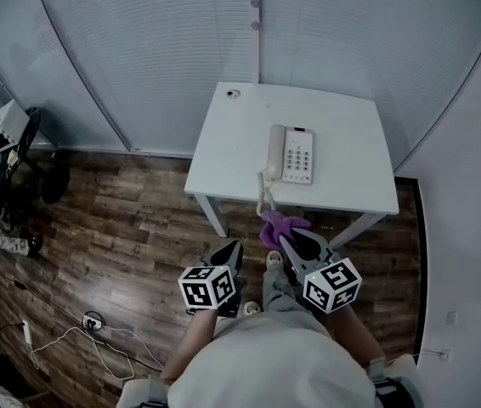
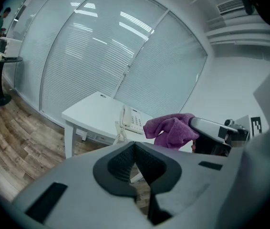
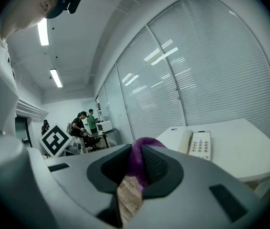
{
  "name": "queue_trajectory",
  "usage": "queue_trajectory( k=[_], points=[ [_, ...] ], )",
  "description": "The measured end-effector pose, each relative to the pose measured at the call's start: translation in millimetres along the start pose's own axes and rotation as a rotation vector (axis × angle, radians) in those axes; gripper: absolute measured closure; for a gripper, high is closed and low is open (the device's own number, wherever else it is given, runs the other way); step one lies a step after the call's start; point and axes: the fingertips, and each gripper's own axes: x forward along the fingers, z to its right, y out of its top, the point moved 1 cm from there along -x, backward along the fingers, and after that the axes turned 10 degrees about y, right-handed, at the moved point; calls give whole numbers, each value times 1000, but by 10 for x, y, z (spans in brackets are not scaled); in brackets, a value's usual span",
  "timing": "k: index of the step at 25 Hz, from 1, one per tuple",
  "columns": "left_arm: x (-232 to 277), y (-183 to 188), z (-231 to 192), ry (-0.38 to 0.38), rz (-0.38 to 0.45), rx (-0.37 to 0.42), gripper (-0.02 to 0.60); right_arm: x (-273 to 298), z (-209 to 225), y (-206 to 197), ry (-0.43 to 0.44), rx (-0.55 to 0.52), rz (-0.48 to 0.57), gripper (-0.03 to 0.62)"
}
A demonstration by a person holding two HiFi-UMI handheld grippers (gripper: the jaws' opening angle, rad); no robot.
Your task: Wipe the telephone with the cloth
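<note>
The phone (image 1: 291, 154) sits on the white surface (image 1: 351, 134), a bit toward its near edge. The right tongs (image 1: 285, 239) are clamped on the purple cloth (image 1: 280, 223), which hangs just off that near edge and does not touch the phone yet. The left tongs (image 1: 232, 252) are squeezed together with nothing in them, near and to the left. This looks like the step of bringing the cloth over. Next, the cloth likely has to go farther in, down onto the phone, and rub across it.
</note>
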Motion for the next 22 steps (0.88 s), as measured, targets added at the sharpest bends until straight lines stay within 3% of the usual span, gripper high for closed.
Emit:
queue_trajectory(
  k=[22],
  points=[
    [85,6,-15,-4,-8,-7,560,-31,60,19,-17,-9,0,516]
  ],
)
